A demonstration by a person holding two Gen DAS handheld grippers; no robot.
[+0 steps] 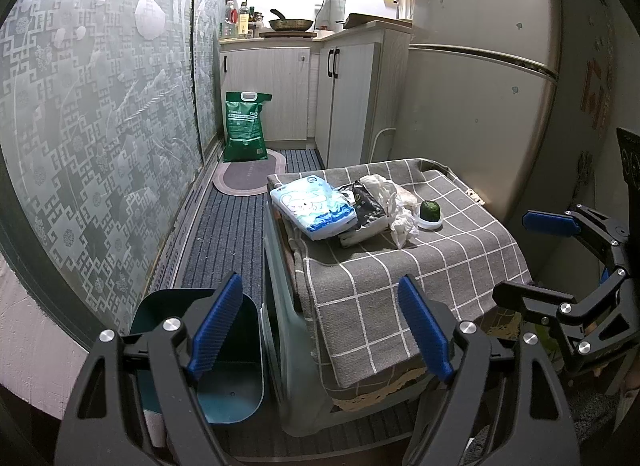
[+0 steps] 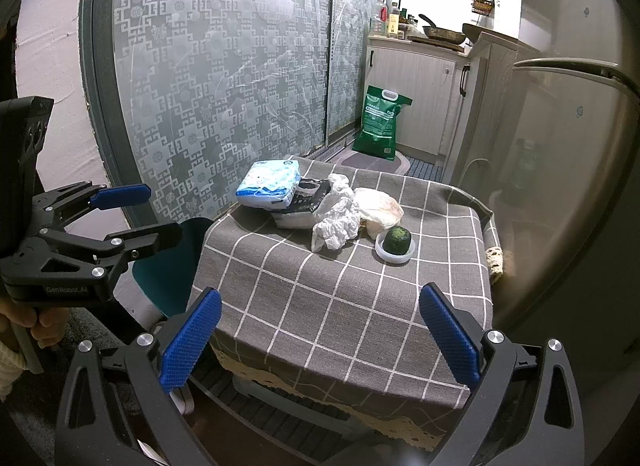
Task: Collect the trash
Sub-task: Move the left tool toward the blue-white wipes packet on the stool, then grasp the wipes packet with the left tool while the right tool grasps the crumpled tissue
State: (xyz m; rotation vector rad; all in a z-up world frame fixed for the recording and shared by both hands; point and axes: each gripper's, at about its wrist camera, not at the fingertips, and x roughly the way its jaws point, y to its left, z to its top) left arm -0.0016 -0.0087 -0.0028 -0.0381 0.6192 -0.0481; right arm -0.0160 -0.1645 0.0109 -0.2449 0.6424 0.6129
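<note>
A small table under a grey checked cloth [image 1: 440, 266] [image 2: 340, 306] holds the litter. On it lie a crumpled white tissue [image 1: 394, 211] [image 2: 338, 221], a whitish plastic wrapper [image 2: 380, 207], a black packet [image 1: 366, 205] [image 2: 308, 195], a blue-and-white tissue pack [image 1: 312, 205] [image 2: 270, 181] and a green lump on a white lid [image 1: 430, 211] [image 2: 396, 242]. A dark teal bin [image 1: 224, 366] [image 2: 172, 266] stands at the table's left. My left gripper [image 1: 320, 330] [image 2: 164, 211] hangs open above the bin and the table's near corner. My right gripper [image 2: 320, 340] [image 1: 514, 257] is open over the near edge of the cloth. Neither holds anything.
A patterned glass sliding door [image 1: 100, 125] runs along the left and a fridge [image 1: 480, 85] stands right of the table. Beyond are a green sack [image 1: 245, 125], an oval mat [image 1: 248, 173] and kitchen cabinets [image 1: 348, 97]. A person's hand [image 2: 40, 322] grips the left gripper's handle.
</note>
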